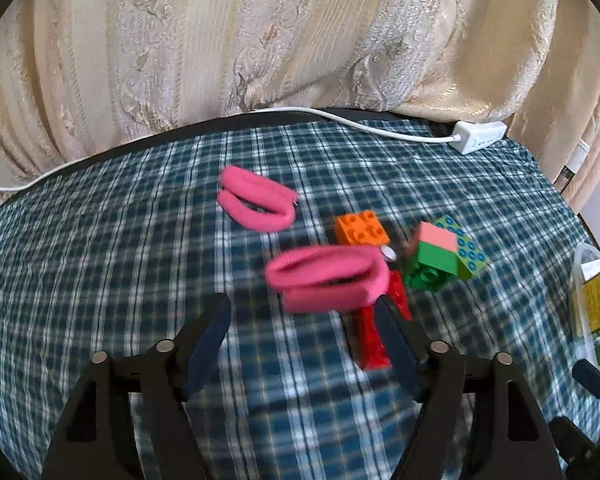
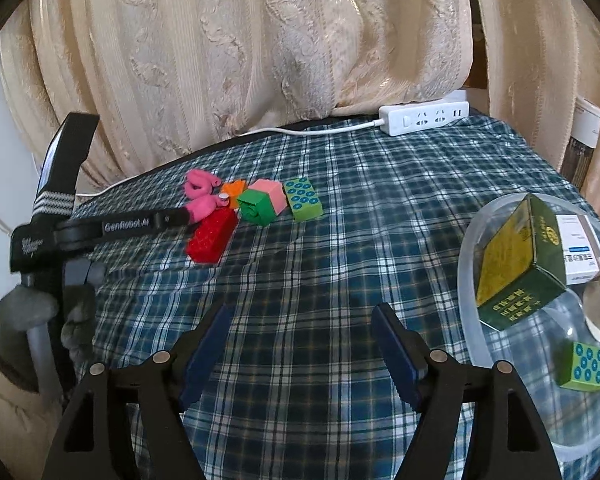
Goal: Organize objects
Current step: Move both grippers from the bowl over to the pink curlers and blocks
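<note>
On the plaid cloth lie two pink fabric loops: a near one [image 1: 328, 280] and a far one [image 1: 256, 204]. Beside them are a red brick [image 1: 374, 332], an orange brick [image 1: 360, 230], a green-and-pink brick [image 1: 436, 256] and a green dotted brick [image 1: 470, 254]. My left gripper [image 1: 304, 316] is open, its fingers just short of the near pink loop, which looks blurred. It is seen in the right wrist view [image 2: 188, 214] at the same pile [image 2: 260, 200]. My right gripper [image 2: 300, 332] is open and empty above bare cloth.
A clear plastic bowl [image 2: 470, 264] at the right holds a green-and-yellow box [image 2: 516, 264], a white box, a small white cup and a dotted green brick [image 2: 588, 366]. A white power strip [image 2: 424, 118] and its cable lie at the table's far edge, before cream curtains.
</note>
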Demonstrator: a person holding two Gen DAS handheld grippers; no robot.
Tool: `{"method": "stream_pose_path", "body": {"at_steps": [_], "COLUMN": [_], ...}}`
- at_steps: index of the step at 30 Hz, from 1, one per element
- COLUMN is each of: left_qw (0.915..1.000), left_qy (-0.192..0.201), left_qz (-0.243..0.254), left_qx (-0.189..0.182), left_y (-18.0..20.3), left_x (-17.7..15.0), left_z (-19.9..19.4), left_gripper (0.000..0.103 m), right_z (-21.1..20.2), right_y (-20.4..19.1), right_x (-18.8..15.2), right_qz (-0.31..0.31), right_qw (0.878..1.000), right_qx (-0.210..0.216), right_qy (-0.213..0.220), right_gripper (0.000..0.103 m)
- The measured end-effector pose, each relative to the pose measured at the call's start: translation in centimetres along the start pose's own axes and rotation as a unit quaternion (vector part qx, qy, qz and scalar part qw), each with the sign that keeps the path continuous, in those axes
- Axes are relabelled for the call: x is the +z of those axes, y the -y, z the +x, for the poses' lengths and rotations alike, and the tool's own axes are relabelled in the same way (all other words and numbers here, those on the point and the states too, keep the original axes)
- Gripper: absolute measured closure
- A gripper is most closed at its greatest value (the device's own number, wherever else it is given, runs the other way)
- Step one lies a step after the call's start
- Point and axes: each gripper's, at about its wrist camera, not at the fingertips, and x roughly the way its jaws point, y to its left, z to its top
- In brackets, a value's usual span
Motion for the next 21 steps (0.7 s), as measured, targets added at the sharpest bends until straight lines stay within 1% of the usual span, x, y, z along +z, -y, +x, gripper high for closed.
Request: {"method": "stream_pose_path", "body": {"at_steps": [3,7,11,14,18,21], "left_qw": [1.0,0.9998,0.9992,0.9985,0.9978,0.997], "left_qy": [0.001,0.008,0.014,0.017,0.008,0.006], "left_qz": [0.008,0.018,0.037,0.048,0.045,0.043], "left_qx": [0.001,-0.002,-0.008,-0.022,-0.049,-0.064], "left_y": [-0.4,-0.5,0.2,0.3,-0.2,-0.7], "left_x": [0.6,1.2,1.9,2.4,3.0,3.4], "left_z": [0.8,1.5,2.1,2.6,3.2,3.6], "left_gripper": [0.027,0.024,0.024,0.024,0.024,0.021], "right_z": [0.5,1.1,1.7,2.0,2.3,2.5], "right_y": [-0.1,-0.4,-0.8,-0.9,-0.9,-0.9], "right_x": [0.0,0.2,0.3,0.3,0.2,0.4], "right_qz": [0.0,-0.001,-0.002,-0.003,0.0,0.001], "right_qw": [1.0,1.0,1.0,1.0,1.0,1.0], "right_qx": [0.001,0.003,0.006,0.006,0.004,0.002], "right_qy": [-0.006,-0.012,-0.018,-0.022,-0.025,-0.029], "right_gripper": [0.025,0.025,0.025,0.025,0.025,0.025]}}
